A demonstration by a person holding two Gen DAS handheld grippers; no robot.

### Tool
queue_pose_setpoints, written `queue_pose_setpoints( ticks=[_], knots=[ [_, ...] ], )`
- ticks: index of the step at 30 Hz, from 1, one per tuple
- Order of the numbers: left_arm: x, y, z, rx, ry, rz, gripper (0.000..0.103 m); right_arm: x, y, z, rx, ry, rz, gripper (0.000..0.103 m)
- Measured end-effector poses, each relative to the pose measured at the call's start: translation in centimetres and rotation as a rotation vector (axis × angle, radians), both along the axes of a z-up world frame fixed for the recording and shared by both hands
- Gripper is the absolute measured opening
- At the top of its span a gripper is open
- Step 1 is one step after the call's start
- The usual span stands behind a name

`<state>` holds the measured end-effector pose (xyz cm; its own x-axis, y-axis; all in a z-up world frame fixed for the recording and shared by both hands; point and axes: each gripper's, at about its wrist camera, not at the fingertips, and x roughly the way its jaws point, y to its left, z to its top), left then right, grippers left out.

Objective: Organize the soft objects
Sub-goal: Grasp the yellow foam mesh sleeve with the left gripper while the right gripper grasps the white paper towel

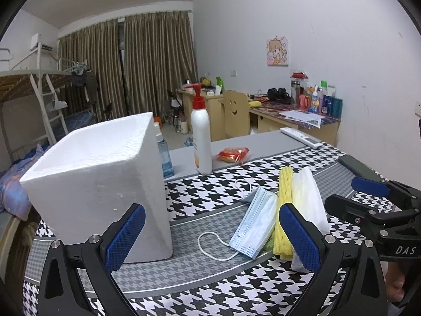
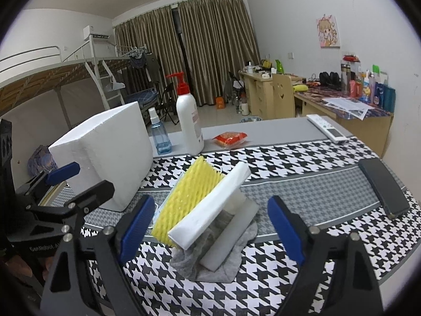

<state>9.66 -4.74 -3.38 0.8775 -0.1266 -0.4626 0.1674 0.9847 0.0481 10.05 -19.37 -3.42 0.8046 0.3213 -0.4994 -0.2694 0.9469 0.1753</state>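
Yellow foam net sleeve [image 2: 181, 205] leans tilted, long axis away from camera; right gripper [image 2: 211, 227] wide, holding nothing; left gripper [image 1: 210, 237] wide too.

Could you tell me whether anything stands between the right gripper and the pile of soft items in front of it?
Nothing visible does. The right gripper has its jaws open around the pile, with the yellow foam net and white foam sheet directly ahead, on the grey cloth.

L gripper [image 1: 211, 237] jaws wide, R gripper [image 2: 211, 233] wide, both angled down
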Motion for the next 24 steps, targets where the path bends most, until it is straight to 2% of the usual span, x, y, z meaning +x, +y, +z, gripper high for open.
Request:
queue_pose_setpoints(
  ticks=[6, 11, 13, 16, 20, 24],
  knots=[
    [0.7, -0.6, -0.5, 0.020, 0.019, -0.010, 0.102, 1.1, -0.1, -0.7, 0.012, 0.044, 0.010, 0.081],
    [1.2, -0.8, -1.1, 0.030, 0.029, -0.003, 0.102, 2.0, -0.2, -1.4, 0.016, 0.086, 0.013, 0.079],
    [1.4, -0.9, -1.2, 0.036, 0.035, -0.006, 0.102, 2.4, -0.2, -1.7, 0.019, 0.102, 0.021, 0.070],
    [1.7, -1.0, -1.4, 0.039, 0.041, -0.009, 0.102, 2.8, -0.1, -1.9, 0.019, 0.123, 0.025, 0.063],
    [2.1, -1.1, -1.7, 0.040, 0.047, -0.010, 0.102, 3.2, 0.1, -2.3, 0.019, 0.144, 0.037, 0.058],
    [2.2, -1.3, -2.0, 0.043, 0.055, -0.016, 0.102, 3.5, 0.2, -2.6, 0.019, 0.171, 0.054, 0.040]
  ],
)
